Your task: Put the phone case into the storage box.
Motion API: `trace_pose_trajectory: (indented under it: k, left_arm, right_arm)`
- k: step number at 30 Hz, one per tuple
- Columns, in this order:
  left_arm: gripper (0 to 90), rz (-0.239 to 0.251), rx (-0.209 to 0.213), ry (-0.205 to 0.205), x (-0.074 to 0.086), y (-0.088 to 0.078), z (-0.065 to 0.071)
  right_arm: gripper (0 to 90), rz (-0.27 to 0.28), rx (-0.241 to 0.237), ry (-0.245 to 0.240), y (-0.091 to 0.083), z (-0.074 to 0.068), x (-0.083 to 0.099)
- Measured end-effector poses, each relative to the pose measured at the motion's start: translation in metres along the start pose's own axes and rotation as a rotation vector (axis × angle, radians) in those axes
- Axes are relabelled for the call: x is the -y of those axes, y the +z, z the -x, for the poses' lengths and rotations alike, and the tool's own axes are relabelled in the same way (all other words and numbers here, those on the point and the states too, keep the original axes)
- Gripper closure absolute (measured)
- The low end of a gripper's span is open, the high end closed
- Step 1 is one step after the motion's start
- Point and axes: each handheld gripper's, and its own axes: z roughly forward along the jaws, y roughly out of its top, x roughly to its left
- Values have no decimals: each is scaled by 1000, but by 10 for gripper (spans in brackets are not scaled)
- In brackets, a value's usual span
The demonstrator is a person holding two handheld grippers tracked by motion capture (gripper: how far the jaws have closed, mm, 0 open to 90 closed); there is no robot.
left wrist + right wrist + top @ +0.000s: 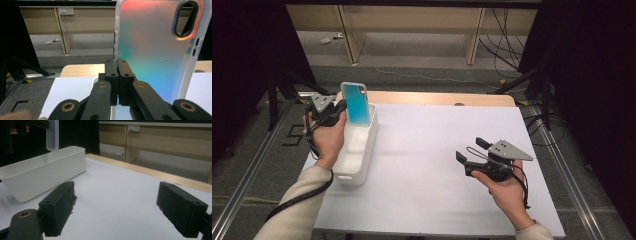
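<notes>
This looks like a lab or recording room set up for capture work. The desk (447, 200) is covered in a plain white sheet and boxed in by black curtains (592, 75) on both sides, with metal floor rails (252, 165) running along its left and right edges. Beyond its far edge, loose cables (507, 45) trail over grey carpet beneath bare wooden benches (412, 20), and a wall socket (65, 10) sits behind them.

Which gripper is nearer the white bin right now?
Left. The left gripper holds a phone case over the white bin; the right gripper hangs open well away.
</notes>
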Motion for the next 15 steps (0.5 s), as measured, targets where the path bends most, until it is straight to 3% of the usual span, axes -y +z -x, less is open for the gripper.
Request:
trace_pose_trajectory:
  k: [11, 12, 15]
  left_arm:
    - [881, -1, -7, -3, -1, 4, -1]
    - [881, -2, -9, -2, -1, 5, -2]
    - [881, -3, -17, -3, -2, 6, -3]
  right_arm:
    - [164, -12, -8, 5, -5, 0, 4]
    - [164, 7, -5, 6, -4, 0, 5]
    - [164, -13, 0, 7, -7, 1, 4]
